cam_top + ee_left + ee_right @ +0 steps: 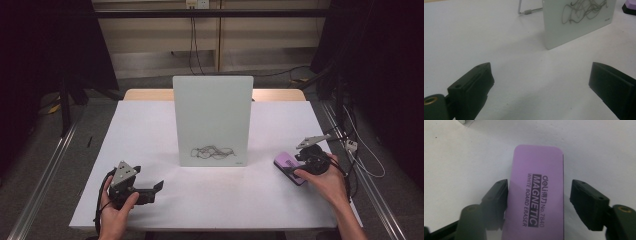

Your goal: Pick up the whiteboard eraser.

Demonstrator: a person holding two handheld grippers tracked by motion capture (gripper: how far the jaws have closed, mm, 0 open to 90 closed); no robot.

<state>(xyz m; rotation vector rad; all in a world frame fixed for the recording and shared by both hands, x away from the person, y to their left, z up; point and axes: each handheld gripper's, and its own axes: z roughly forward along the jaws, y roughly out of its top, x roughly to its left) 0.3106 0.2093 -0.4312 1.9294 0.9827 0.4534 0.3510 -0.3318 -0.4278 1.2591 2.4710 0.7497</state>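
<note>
A purple whiteboard eraser [287, 165] lies flat on the white table [145, 130] at the right. My right gripper [295, 168] is set down over it, and in the right gripper view the eraser [536, 195] sits between the jaws. The left jaw touches its side, while a strip of table shows between its other side and the right jaw. My right gripper [539, 192] is open. An upright whiteboard [212, 120] with black scribbles [212, 151] stands mid-table. My left gripper [155, 192] rests at the front left, open [541, 77] and holding nothing.
The whiteboard [579, 22] leans on a metal wire stand [526, 11] behind it. The eraser's corner [630, 6] shows far right in the left gripper view. Cables [360, 150] trail off the table's right edge. Bare tabletop lies between the two hands.
</note>
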